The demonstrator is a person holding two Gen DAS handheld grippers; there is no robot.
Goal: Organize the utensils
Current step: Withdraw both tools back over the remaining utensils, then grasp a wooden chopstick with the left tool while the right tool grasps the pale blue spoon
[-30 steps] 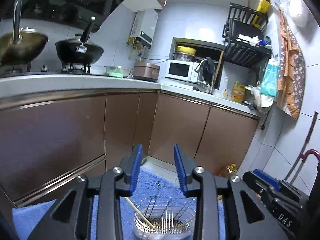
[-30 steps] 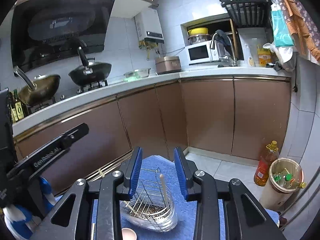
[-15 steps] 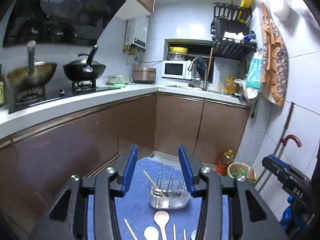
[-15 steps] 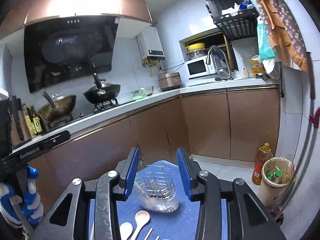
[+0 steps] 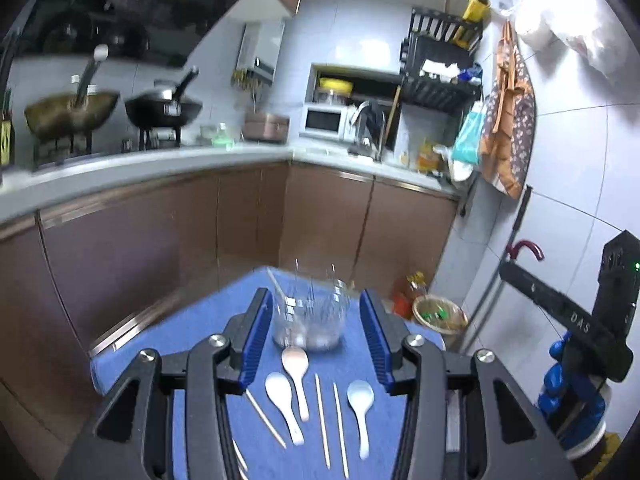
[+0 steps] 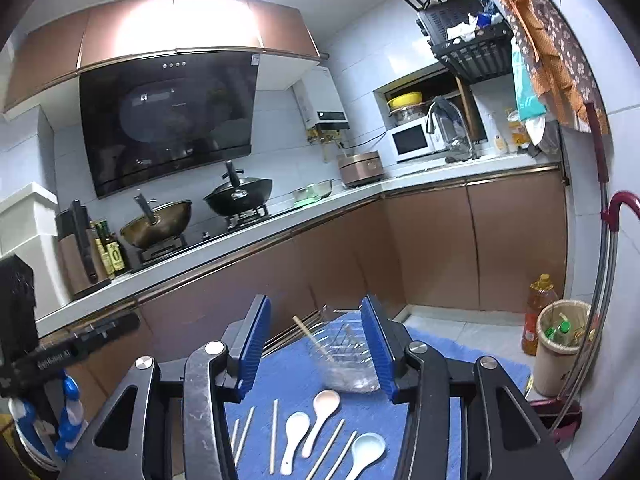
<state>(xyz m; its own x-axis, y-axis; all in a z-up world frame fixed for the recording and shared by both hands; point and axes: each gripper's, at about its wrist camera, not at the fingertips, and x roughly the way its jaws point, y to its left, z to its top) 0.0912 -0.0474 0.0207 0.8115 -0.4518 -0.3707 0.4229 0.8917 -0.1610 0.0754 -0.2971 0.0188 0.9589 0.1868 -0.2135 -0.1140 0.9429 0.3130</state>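
A blue cloth [image 5: 192,328] covers the table. At its far end stands a clear utensil holder [image 5: 310,320] with a wire rack inside and one chopstick leaning in it. Nearer lie a pink spoon [image 5: 297,368], a white spoon [image 5: 280,396], a pale blue spoon [image 5: 360,398] and several loose chopsticks [image 5: 322,420]. My left gripper [image 5: 314,300] hangs open above them, holding nothing. In the right wrist view the holder [image 6: 346,356], pink spoon [image 6: 324,408], white spoon [image 6: 294,432] and pale blue spoon [image 6: 366,450] appear below my right gripper [image 6: 315,304]. Its jaws are opening, with nothing between them.
Brown cabinets and a pale counter [image 6: 240,232] wrap around behind the table, with two woks [image 6: 236,196] on the stove. On the floor at the right stand a waste bin [image 6: 564,344] and an oil bottle [image 6: 538,312]. A red-handled umbrella [image 6: 612,208] leans on the wall.
Both grippers have drawn back and risen away from the utensil holder. The spoons and loose chopsticks have come into view, and both pairs of jaws stand wider.
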